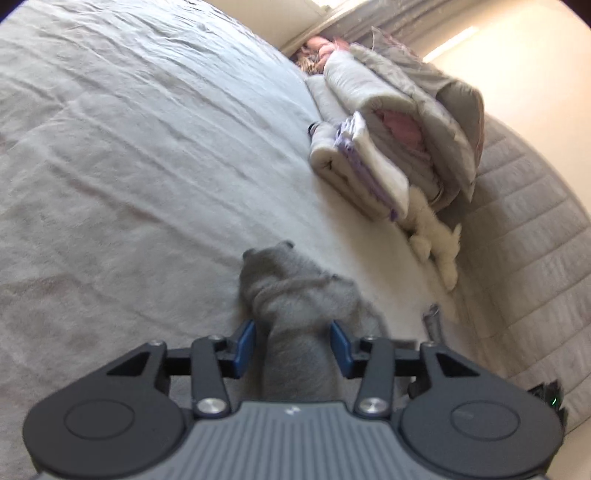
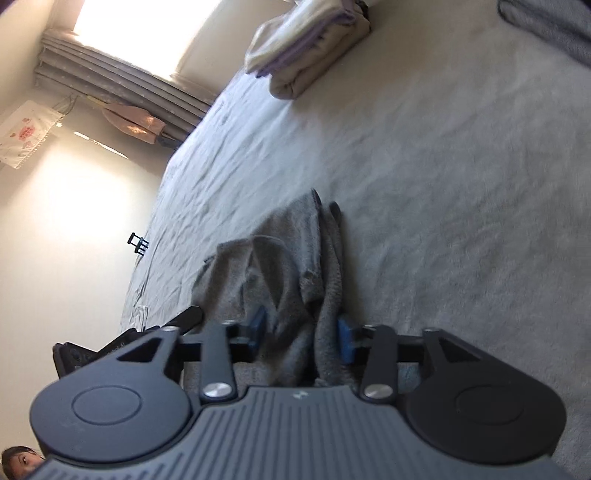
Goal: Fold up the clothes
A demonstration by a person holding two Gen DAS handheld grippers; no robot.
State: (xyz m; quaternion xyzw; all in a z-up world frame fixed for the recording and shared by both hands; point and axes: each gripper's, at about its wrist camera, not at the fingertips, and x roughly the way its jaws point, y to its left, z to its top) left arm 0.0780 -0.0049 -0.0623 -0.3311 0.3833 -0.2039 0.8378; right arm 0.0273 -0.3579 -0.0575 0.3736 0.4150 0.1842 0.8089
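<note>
A grey fleece garment point(image 1: 295, 288) lies bunched on the pale bed sheet point(image 1: 129, 166). In the left wrist view its crumpled end runs up between the blue pads of my left gripper point(image 1: 293, 343), which press on it from both sides. In the right wrist view another part of the grey garment point(image 2: 280, 258) rises in folds from the sheet point(image 2: 443, 184) into my right gripper point(image 2: 301, 332). It fills the gap between those blue pads, so that gripper is shut on it too. The cloth behind the jaws is hidden by the gripper bodies.
A stack of folded white, lilac and grey bedding point(image 1: 369, 166) sits by the quilted headboard point(image 1: 535, 258), with a white plush toy point(image 1: 436, 232) beside it. The same stack point(image 2: 306, 48) and another grey cloth point(image 2: 554, 26) lie far off. A person's head point(image 2: 14, 458) shows at the bottom left.
</note>
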